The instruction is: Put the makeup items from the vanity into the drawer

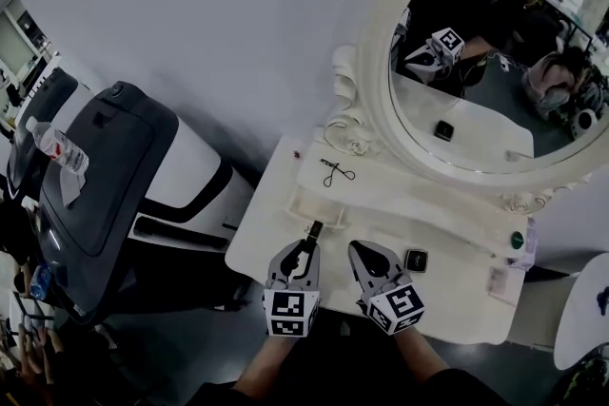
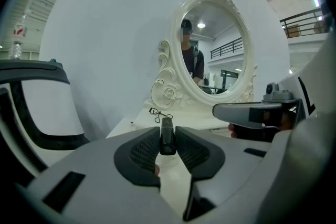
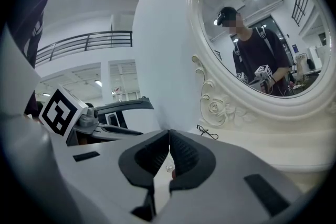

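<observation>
A slim black makeup tube (image 1: 313, 231) (image 2: 167, 136) stands out forward from between the pads of my left gripper (image 1: 306, 248) (image 2: 167, 148), which is shut on it over the front of the white vanity top (image 1: 266, 233). Beside it on the right, my right gripper (image 1: 360, 251) (image 3: 169, 140) has its pads pressed together with nothing between them. A small black compact (image 1: 416, 260) lies just right of the right gripper. An eyelash curler (image 1: 335, 172) (image 2: 159, 113) (image 3: 208, 132) rests near the mirror's base. A shallow rectangular compartment (image 1: 306, 201) lies just beyond the tube.
The oval mirror (image 1: 495, 62) in its carved white frame stands at the back. A green item (image 1: 517, 240) and a small pale box (image 1: 498, 279) sit at the vanity's right end. A grey and white machine (image 1: 105, 176) with a water bottle (image 1: 57, 145) stands to the left.
</observation>
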The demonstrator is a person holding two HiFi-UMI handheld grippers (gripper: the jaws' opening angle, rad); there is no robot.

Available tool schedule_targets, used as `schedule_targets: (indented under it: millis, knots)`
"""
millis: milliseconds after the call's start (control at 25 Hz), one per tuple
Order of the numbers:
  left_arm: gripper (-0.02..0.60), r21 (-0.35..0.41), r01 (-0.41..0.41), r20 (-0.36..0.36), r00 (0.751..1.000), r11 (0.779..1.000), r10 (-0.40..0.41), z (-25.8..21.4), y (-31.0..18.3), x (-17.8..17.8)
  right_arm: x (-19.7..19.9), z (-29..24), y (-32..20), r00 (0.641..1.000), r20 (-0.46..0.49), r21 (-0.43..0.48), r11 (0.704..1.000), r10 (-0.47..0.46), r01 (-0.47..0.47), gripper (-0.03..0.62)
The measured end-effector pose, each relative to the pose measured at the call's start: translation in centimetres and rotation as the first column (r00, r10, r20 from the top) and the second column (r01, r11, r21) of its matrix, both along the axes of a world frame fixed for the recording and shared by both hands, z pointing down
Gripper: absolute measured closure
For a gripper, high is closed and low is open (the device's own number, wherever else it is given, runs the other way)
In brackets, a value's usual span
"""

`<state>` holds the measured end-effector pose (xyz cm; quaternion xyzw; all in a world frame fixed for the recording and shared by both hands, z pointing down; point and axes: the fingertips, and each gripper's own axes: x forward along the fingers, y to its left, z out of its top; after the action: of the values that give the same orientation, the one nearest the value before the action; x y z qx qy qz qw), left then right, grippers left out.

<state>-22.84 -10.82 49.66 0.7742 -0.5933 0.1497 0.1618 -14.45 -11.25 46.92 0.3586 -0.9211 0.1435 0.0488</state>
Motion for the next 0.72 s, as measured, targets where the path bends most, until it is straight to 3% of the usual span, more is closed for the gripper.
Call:
schedule_targets:
  millis: [360,720]
  knots:
    - [0.482,-0.036,-0.009,-0.005,1.0,0.999,0.009,1.3,-2.0,0.2,-0.5,1.4,-1.8,1.0,-0.01,-0.027,1.0,-0.014,0.013,0.569]
    - [0.482,-0.125,-0.048,0.033,0.998,0.991,0.053,4.7,-5.7,0.3,-0.3,3.1,-4.7,1.0,-0.003,-0.057,0.998,-0.002,0.002,0.569]
